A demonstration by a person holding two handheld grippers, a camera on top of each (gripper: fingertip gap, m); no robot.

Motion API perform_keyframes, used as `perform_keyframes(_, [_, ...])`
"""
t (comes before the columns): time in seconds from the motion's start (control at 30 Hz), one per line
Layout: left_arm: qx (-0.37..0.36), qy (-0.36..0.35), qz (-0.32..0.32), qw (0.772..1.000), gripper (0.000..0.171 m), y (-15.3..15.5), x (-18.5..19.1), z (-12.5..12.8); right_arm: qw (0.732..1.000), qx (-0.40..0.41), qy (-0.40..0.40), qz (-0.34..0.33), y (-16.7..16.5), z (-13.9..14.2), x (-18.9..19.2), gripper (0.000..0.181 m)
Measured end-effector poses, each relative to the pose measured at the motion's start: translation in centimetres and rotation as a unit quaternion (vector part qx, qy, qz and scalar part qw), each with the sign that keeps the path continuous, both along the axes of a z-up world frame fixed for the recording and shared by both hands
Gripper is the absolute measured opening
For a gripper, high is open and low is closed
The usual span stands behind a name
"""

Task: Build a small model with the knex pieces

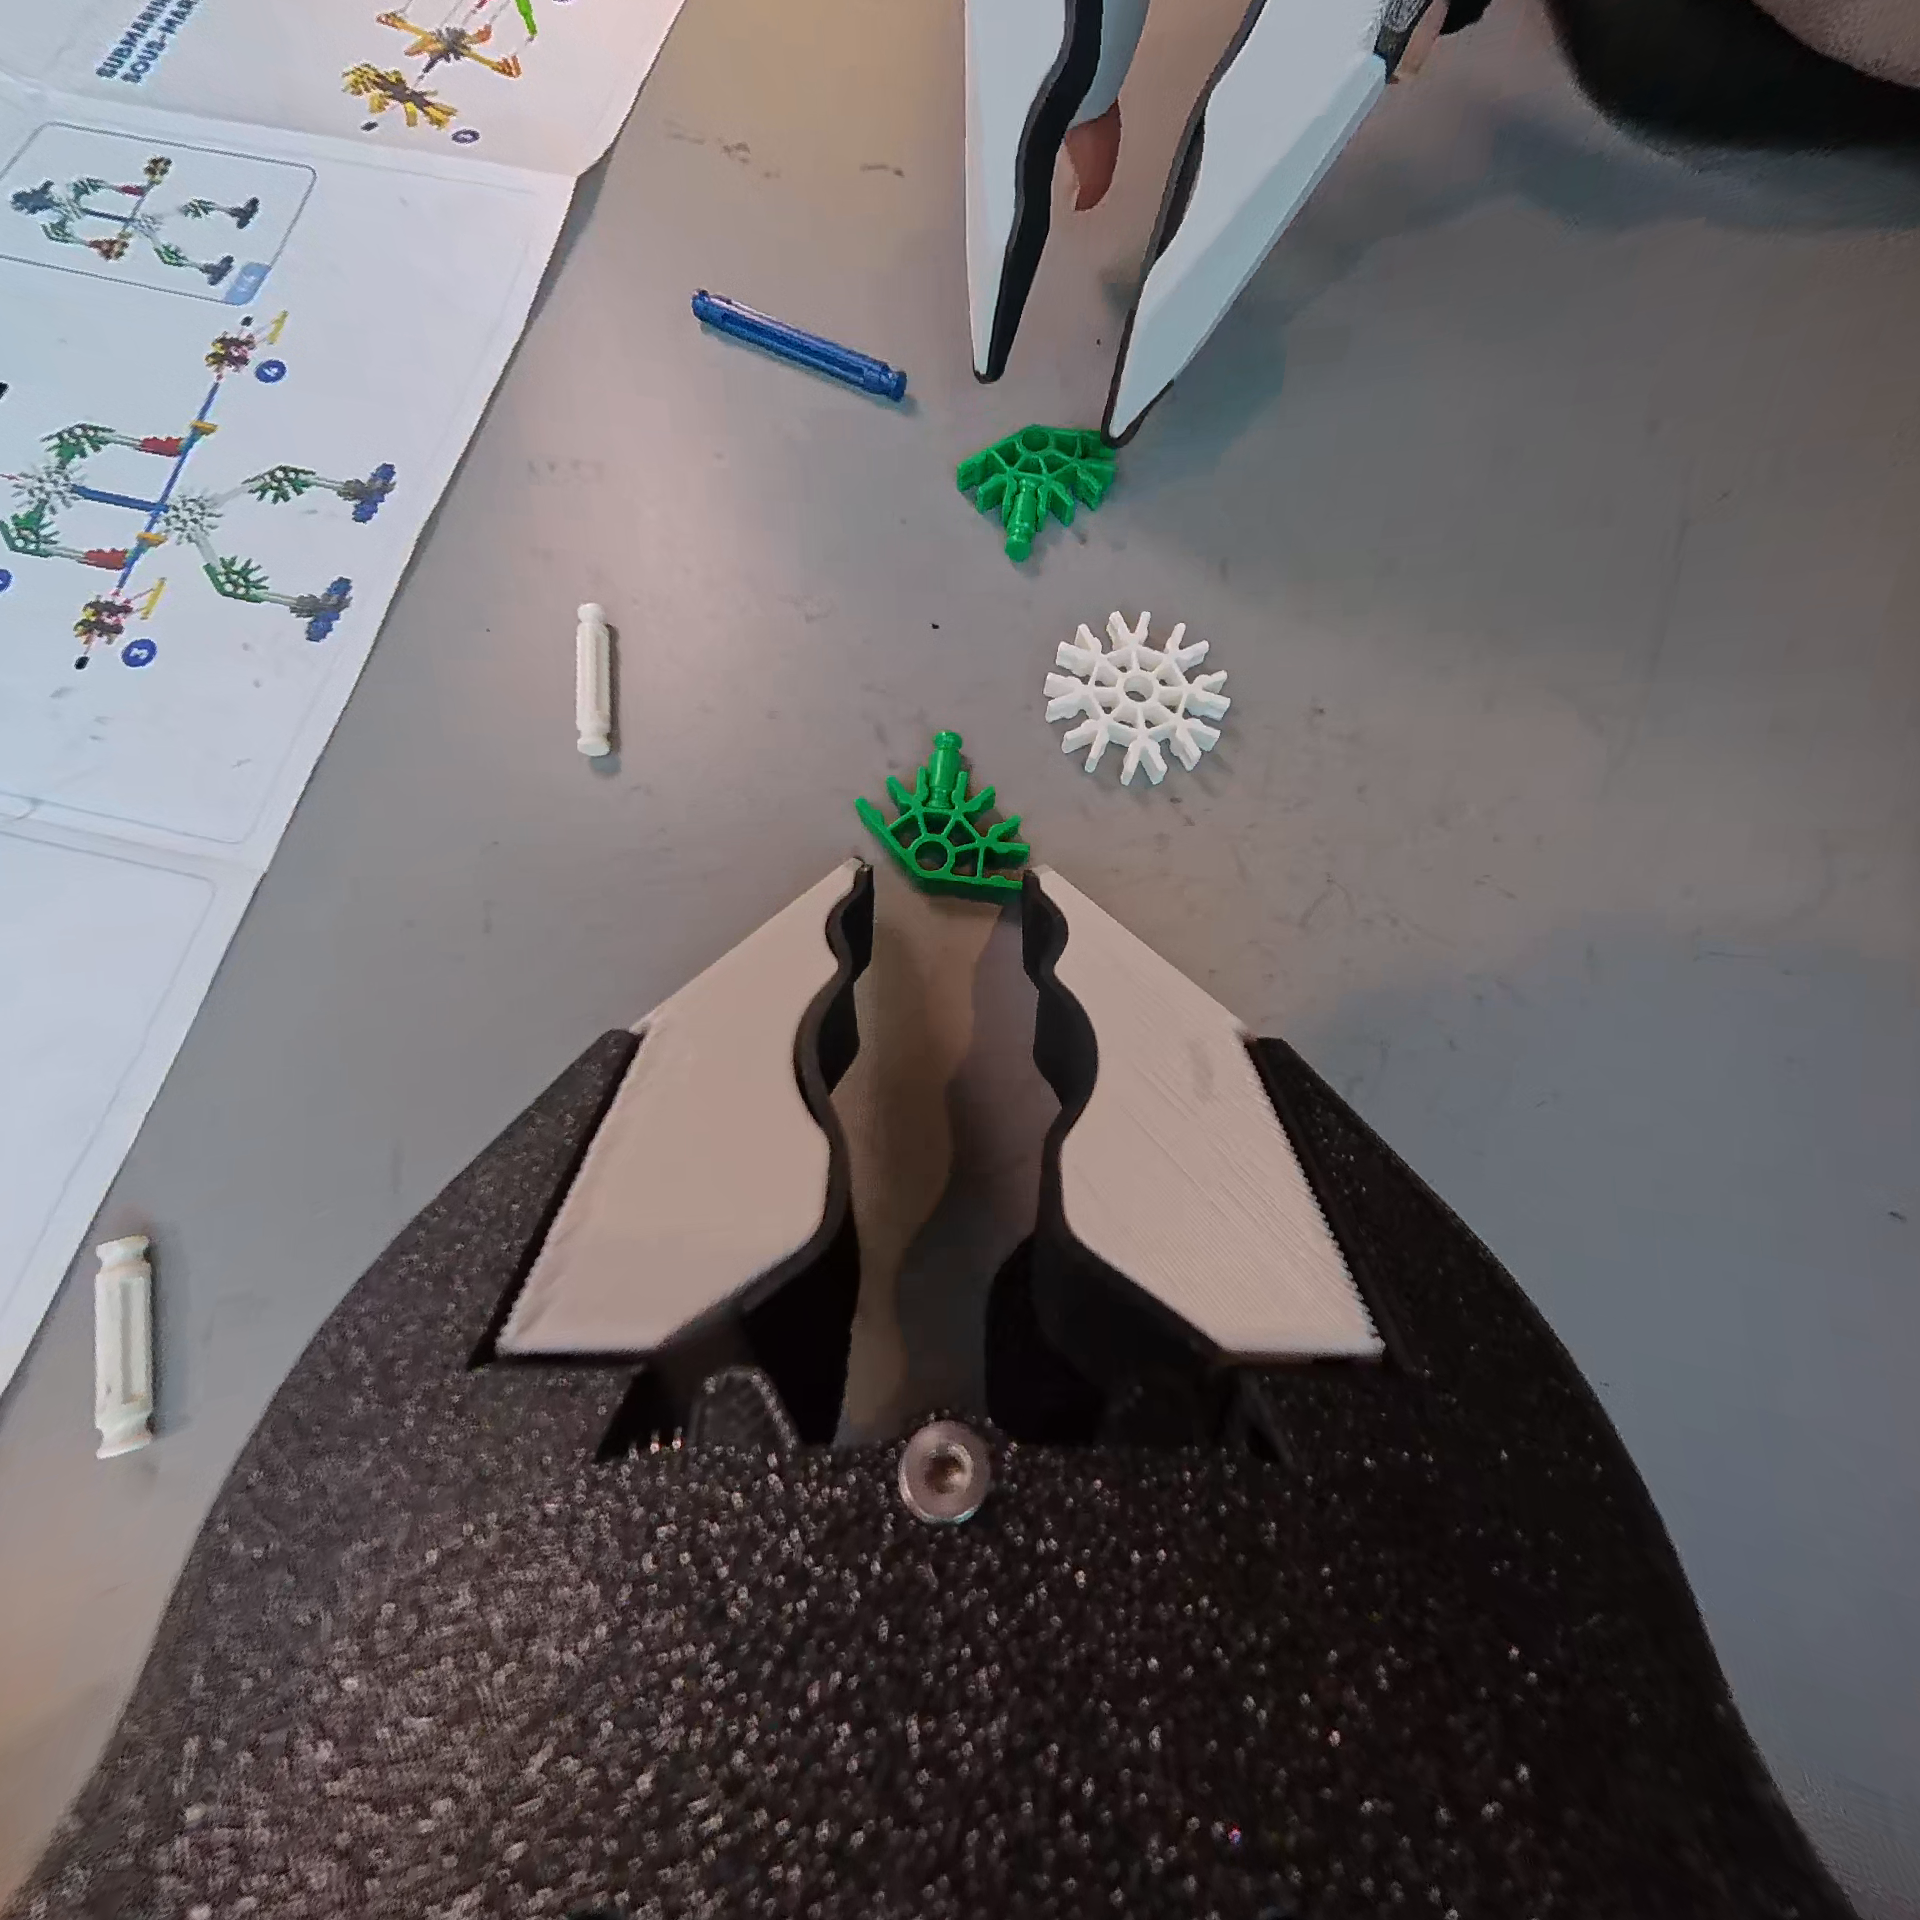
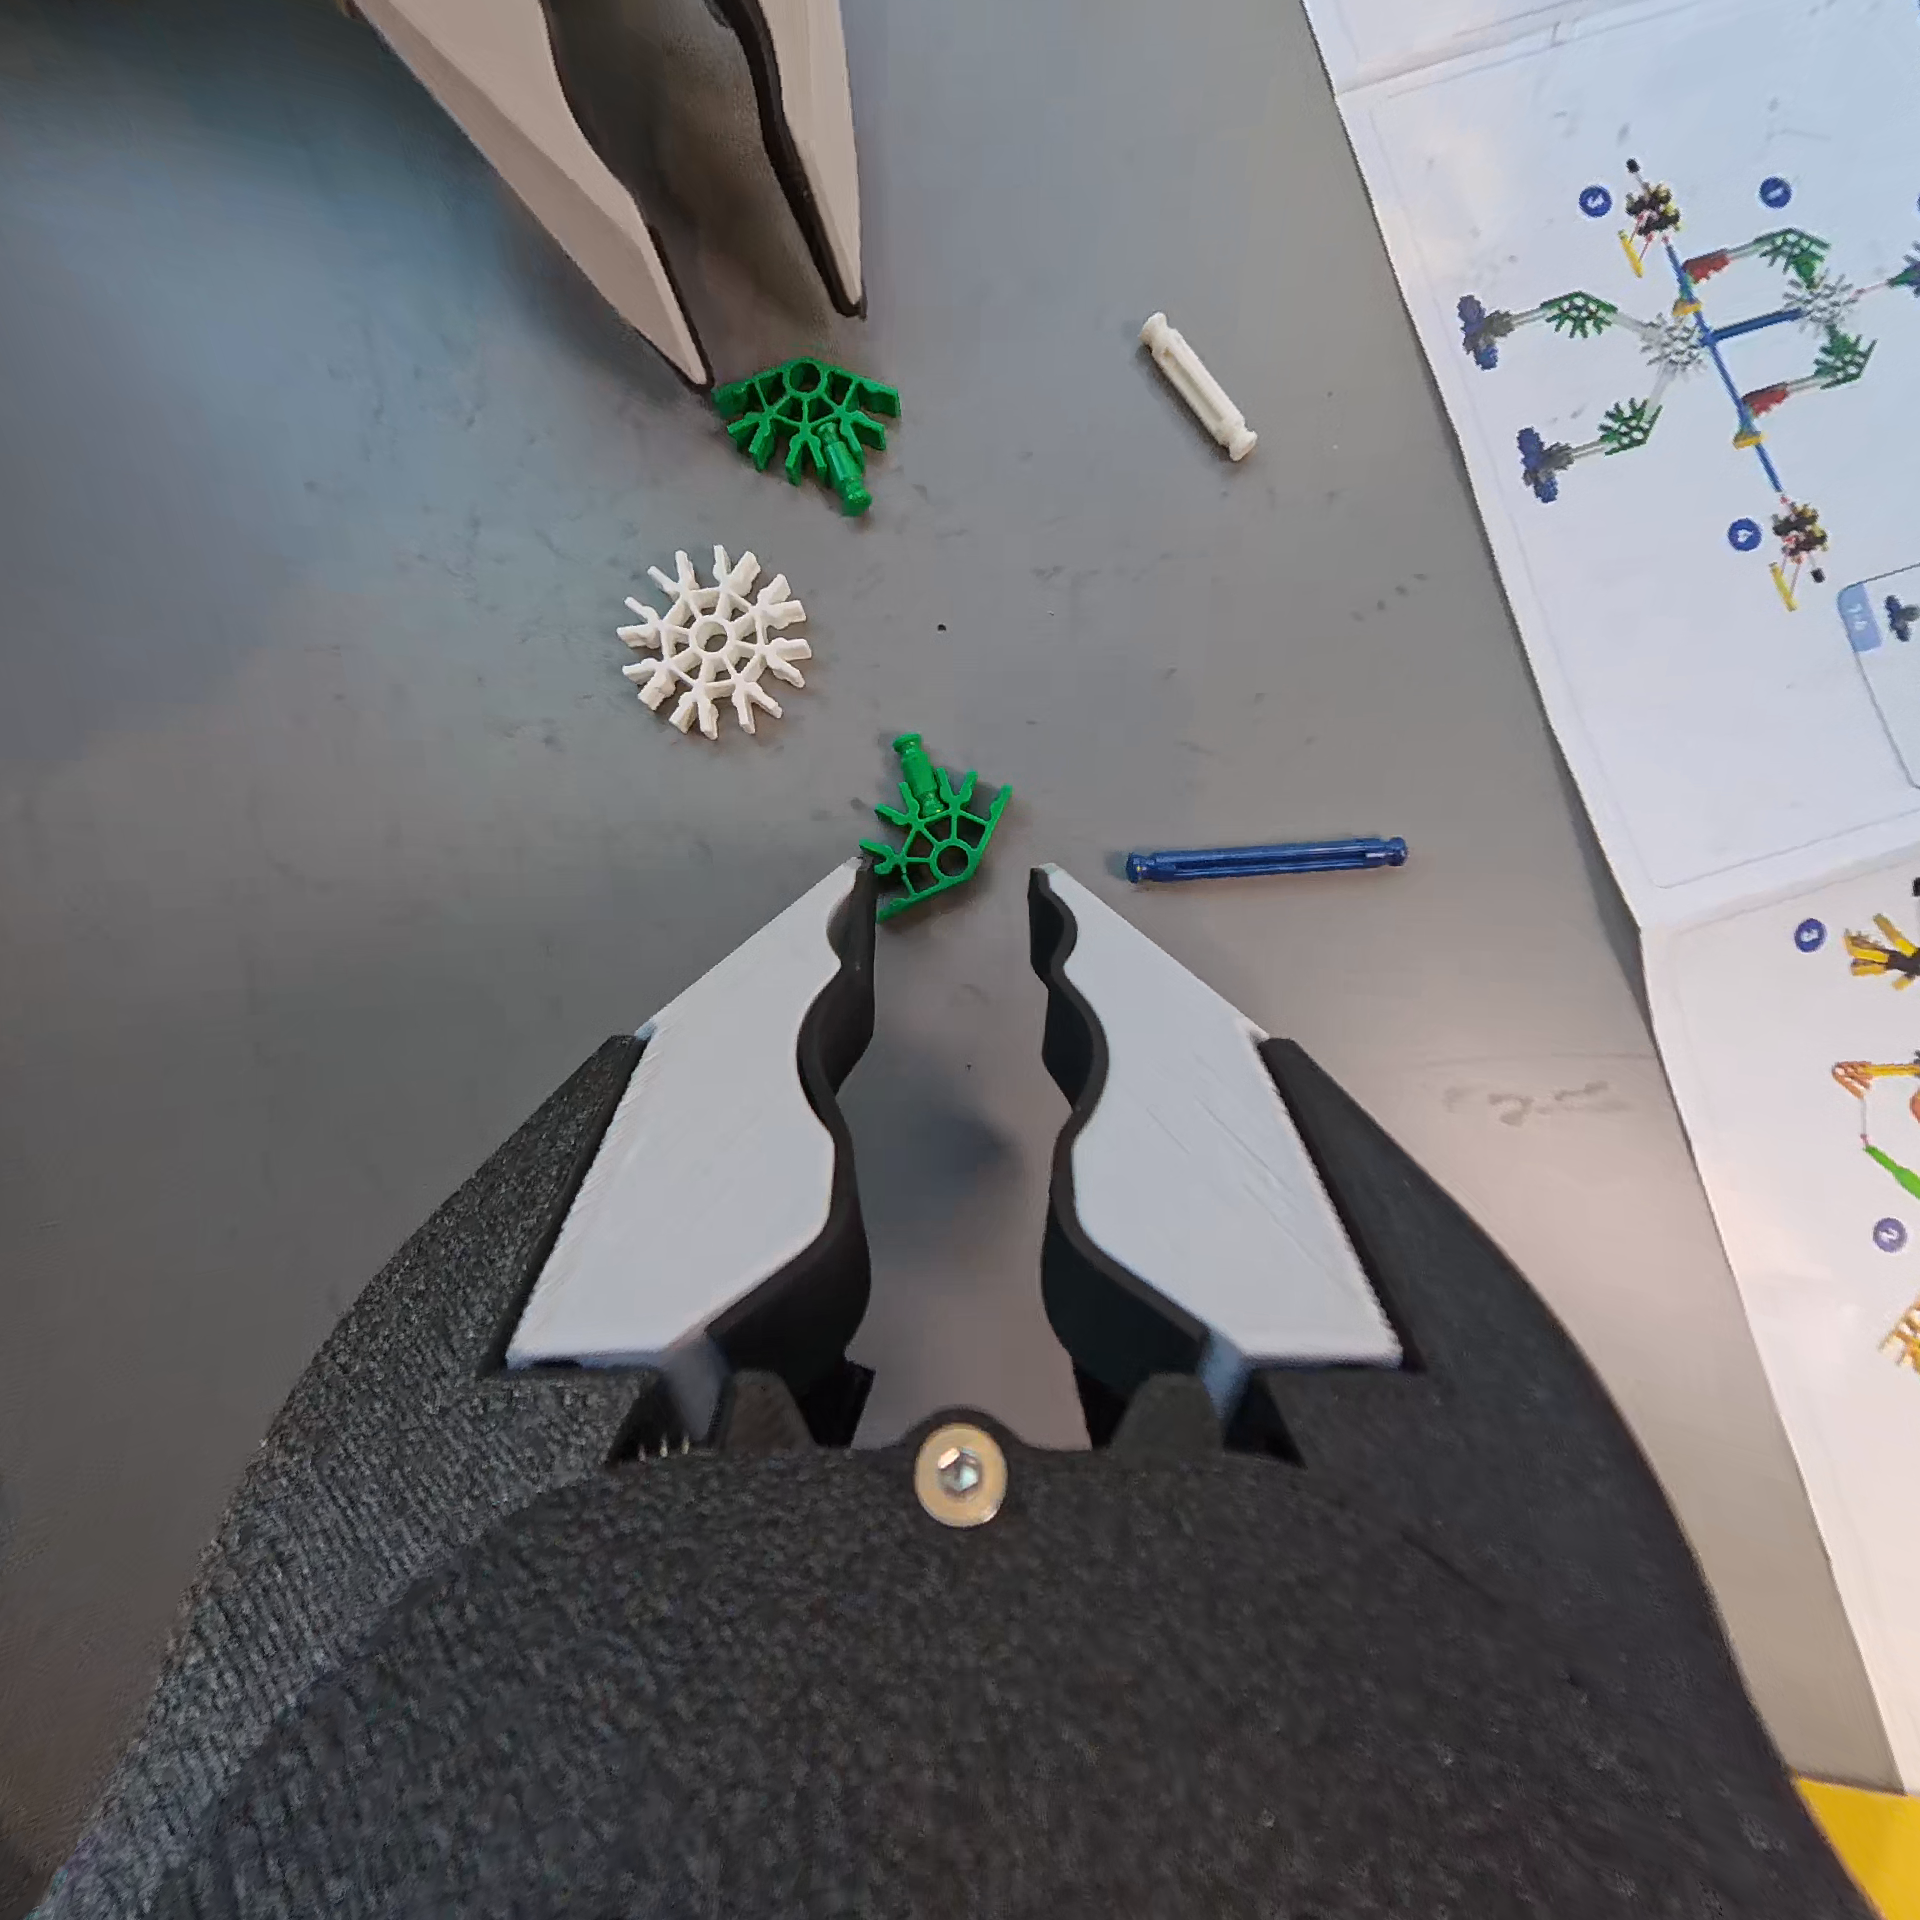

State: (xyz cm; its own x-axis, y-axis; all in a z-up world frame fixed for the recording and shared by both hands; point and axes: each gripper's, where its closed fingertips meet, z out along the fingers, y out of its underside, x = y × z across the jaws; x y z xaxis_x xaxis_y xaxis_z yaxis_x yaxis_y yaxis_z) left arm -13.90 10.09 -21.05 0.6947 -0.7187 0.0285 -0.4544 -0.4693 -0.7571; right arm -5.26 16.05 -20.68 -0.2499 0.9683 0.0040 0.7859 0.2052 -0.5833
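Nearby, spiky green plastic connectors

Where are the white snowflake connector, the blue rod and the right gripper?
white snowflake connector [image 1: 1137,694], left wrist view, on its centre hub.
blue rod [image 2: 1265,860], right wrist view, on mid-shaft.
right gripper [image 2: 951,871], right wrist view, midway between its fingertips.

Left wrist view: the left gripper comes in from six o'clock over the table, with the near fan connector right at its tips. From that piece, the round connector lies close by at two o'clock. The far fan connector lies at twelve, touching one tip of the right gripper, which reaches in from the far side. The long rod is at eleven and the short rod at ten, with the instruction sheet beyond them. A second short rod lies at eight, just beside the sheet's edge.
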Motion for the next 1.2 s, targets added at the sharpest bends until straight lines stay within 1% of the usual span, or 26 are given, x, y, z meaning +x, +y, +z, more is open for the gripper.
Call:
perform_keyframes(0.07, [0.007,-0.013,0.006,1.0,0.029,0.2,-0.2,0.6,1.0,-0.001,0.009,0.023,0.0,-0.1,0.2,0.038])
perform_keyframes(0.17, [0.015,-0.024,0.006,1.0,0.041,0.4,0.0,1.0,0.998,0.011,0.008,0.054,-0.4,-0.8,0.1,0.05])
perform_keyframes(0.2, [0.017,-0.024,0.003,1.0,0.044,0.4,0.3,0.9,0.998,0.014,0.006,0.065,-0.8,-1.0,0.0,0.051])
perform_keyframes(0.27, [0.017,-0.015,-0.002,1.0,0.045,0.4,0.8,0.5,0.997,0.016,0.012,0.072,-1.0,-1.0,-0.4,0.049])
perform_keyframes(0.4, [0.005,0.012,-0.001,1.0,0.041,0.4,0.8,-0.6,0.998,0.009,0.0,0.057,-0.9,-1.1,-0.6,0.031])
perform_keyframes(0.47, [0.007,0.012,-0.004,1.0,0.037,0.3,0.8,-0.5,0.999,0.009,-0.008,0.045,-0.8,-1.1,-0.4,0.028])
perform_keyframes(0.57, [0.003,0.011,-0.007,1.0,0.037,0.1,0.7,-0.5,0.999,0.009,-0.018,0.035,-0.7,-1.1,0.2,0.028])
perform_keyframes(0.6, [0.002,0.01,-0.008,1.0,0.037,0.1,0.7,-0.5,0.999,0.003,-0.021,0.037,-0.8,-1.1,0.4,0.027])
perform_keyframes(0.67, [0.0,0.01,-0.01,1.0,0.036,0.0,0.7,-0.6,0.999,-0.006,-0.021,0.047,-1.1,-1.1,0.6,0.02])
perform_keyframes(0.8, [-0.002,0.007,-0.012,1.0,0.035,-0.1,0.7,-0.5,0.998,-0.016,-0.021,0.059,-1.7,-1.1,0.9,0.014])
perform_keyframes(0.97, [-0.002,0.002,-0.012,1.0,0.035,-0.2,0.6,-0.3,0.997,-0.016,-0.012,0.071,-2.0,-0.8,0.8,0.012])
perform_keyframes(1.07, [0.0,0.0,-0.01,1.0,0.035,-0.2,0.3,-0.2,0.997,-0.004,0.013,0.07,-1.2,-0.3,0.6,0.014])
perform_keyframes(1.2, [0.003,-0.004,-0.006,1.0,0.034,-0.1,0.0,0.0,0.995,0.001,0.036,0.093,-1.2,-0.3,0.4,0.034])
